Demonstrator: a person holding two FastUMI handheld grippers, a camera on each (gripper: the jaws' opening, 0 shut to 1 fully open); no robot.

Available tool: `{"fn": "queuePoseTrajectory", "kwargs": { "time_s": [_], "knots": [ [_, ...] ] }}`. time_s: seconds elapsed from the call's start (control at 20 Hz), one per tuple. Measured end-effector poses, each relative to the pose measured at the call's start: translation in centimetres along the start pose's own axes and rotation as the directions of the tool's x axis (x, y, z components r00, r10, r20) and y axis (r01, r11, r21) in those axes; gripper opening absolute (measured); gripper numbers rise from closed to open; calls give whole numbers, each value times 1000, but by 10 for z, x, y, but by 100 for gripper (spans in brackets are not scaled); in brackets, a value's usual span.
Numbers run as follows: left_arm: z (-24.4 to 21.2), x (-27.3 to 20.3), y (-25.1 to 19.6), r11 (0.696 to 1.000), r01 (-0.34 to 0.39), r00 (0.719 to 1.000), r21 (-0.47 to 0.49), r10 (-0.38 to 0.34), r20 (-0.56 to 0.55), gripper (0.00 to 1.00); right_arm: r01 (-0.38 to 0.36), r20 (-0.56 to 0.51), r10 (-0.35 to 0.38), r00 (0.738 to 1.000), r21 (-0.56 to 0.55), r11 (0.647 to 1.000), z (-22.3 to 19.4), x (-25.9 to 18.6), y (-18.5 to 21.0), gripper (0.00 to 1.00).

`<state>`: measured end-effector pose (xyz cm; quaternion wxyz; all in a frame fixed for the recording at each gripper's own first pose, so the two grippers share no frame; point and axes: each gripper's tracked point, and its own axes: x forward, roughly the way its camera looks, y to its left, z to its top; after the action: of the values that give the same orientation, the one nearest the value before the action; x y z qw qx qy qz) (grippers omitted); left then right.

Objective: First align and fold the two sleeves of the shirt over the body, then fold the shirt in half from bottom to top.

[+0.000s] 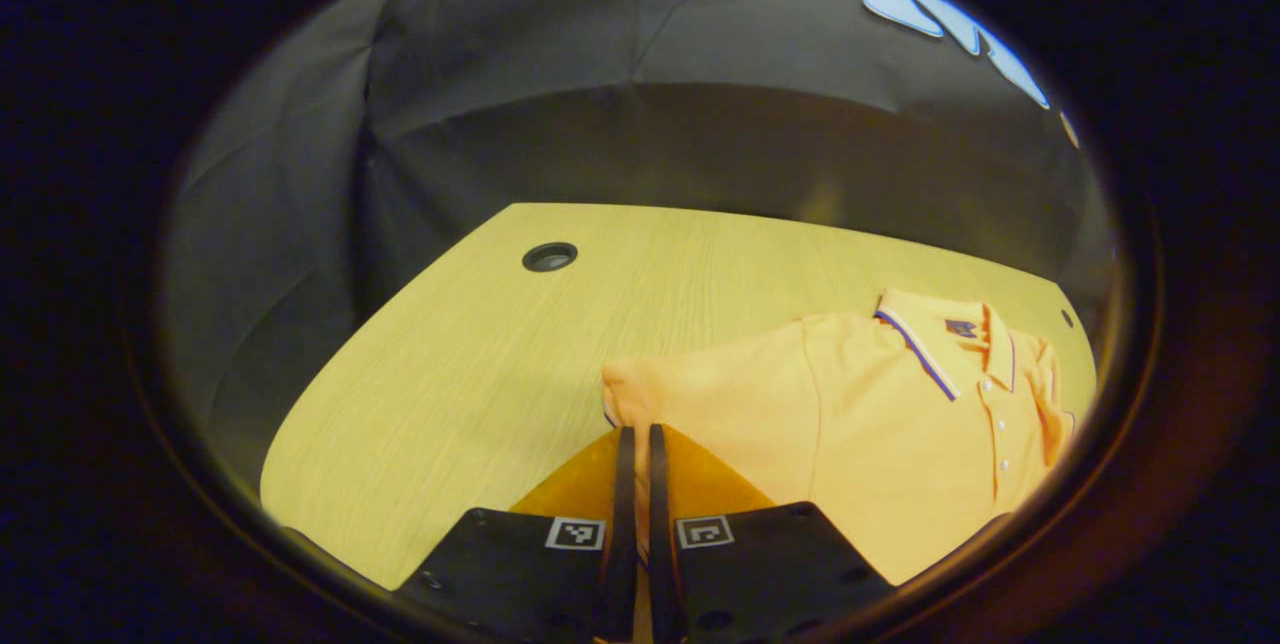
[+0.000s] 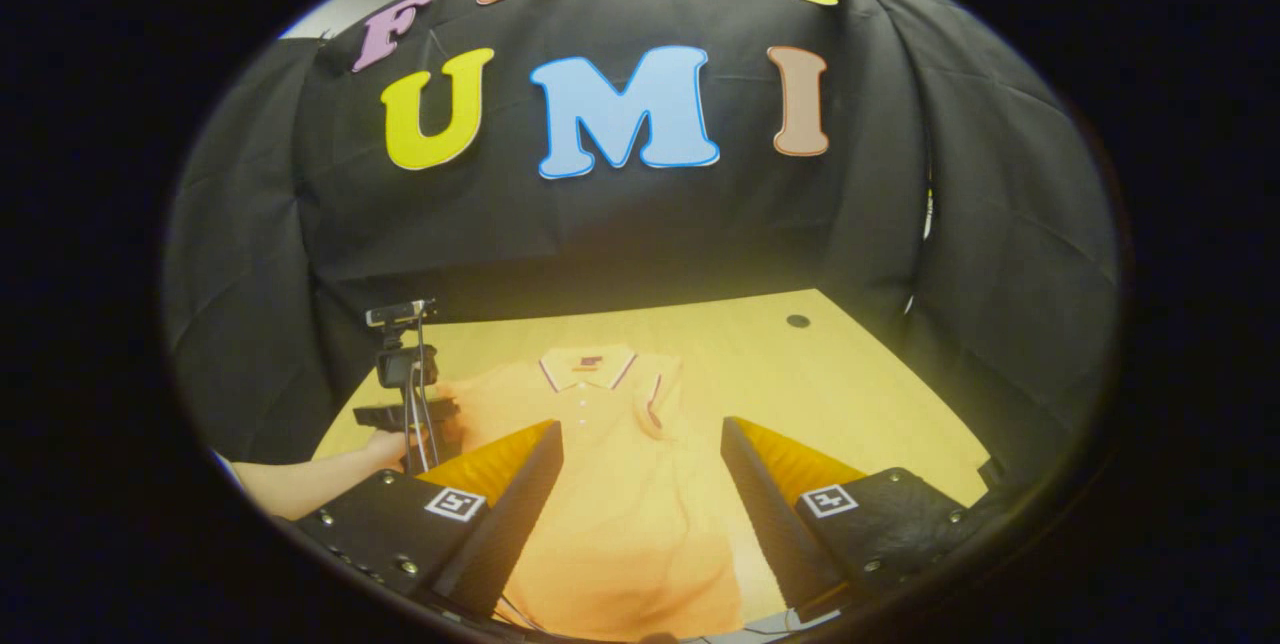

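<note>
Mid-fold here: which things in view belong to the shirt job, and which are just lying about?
Belongs to the job:
orange polo shirt
left gripper, fingers closed at the sleeve edge
right gripper, open over the shirt

Just there:
wooden table
cable hole

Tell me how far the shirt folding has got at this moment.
Done: in the right gripper view one sleeve already lies folded over the shirt. In hand: in the left gripper view the left gripper is shut at the edge of the other sleeve, which is spread out on the table. The right gripper hangs open above the shirt. Left: folding that sleeve in, then bottom to top.
</note>
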<state>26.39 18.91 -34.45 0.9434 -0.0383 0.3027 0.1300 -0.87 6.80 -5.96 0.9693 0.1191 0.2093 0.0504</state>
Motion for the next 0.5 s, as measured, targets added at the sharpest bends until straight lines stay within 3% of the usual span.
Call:
{"fn": "queuePoseTrajectory", "kwargs": {
  "time_s": [0.1,0.5],
  "knots": [
    [2,-1,-3,1000,2,1000,-5,-2,5,6,7,-3,-7,1000,0,1000,-2,-1,-3,99],
    [30,-21,-27,1000,28,997,13,-29,71,6,14,-10,-14,1000,18,1000,-9,-2,-3,99]
  ]
}}
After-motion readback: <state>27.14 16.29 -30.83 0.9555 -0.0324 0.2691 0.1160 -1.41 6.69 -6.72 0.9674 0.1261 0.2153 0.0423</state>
